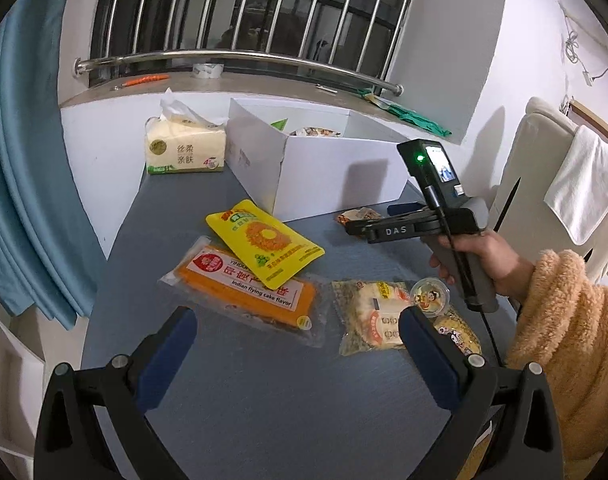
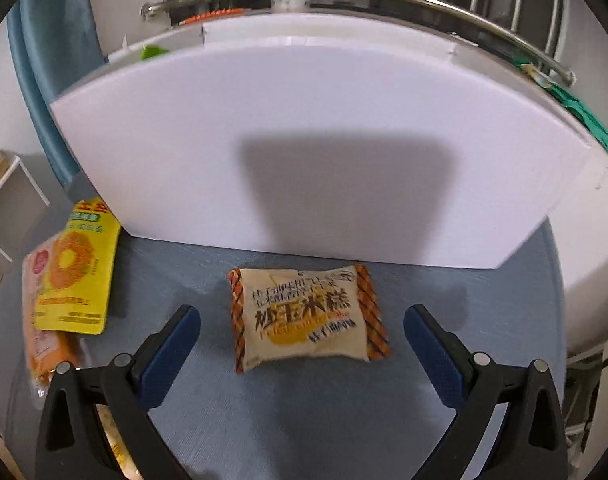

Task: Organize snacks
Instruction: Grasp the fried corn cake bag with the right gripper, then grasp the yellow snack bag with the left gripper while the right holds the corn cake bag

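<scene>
Snack pickup lined up beside the white box (image 2: 304, 152)

We hold the right gripper (image 2: 302, 332) spread wide around the corn cake packet (image 2: 305, 316), lying against the box's near wall for a short lift inside. Our left gripper (image 1: 298, 338), also wide and empty, hovers over the table (image 1: 264, 400) near 2 flat packets.

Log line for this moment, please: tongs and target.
left tongs: open, empty | right tongs: open, facing corn cake packet | packet: on table beside white box | box: already holds snacks
</scene>
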Available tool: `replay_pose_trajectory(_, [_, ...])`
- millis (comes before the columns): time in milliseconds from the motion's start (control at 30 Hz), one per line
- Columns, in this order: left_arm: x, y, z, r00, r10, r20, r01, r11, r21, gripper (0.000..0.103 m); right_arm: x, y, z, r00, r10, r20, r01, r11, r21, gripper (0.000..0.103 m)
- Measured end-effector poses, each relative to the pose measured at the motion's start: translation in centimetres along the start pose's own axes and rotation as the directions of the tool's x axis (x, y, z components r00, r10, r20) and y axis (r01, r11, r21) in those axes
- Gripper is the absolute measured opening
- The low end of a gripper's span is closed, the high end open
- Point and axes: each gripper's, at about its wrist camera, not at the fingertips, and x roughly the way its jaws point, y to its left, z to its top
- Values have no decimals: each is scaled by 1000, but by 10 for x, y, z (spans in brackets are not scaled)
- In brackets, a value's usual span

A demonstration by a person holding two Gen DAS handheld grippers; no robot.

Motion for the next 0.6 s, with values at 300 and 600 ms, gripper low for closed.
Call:
replay_pose_trajectory(300, [5,7,-2,1000,11,-15,-11,1000,-25,103,0,3,-7,1000,18,-9,-18,1000,-2,62])
replay_pose_trajectory(600, [41,15,21,997,33,-72,-37,997,-63,103,-68,2,-48,988,89,123,-95,995,39,62])
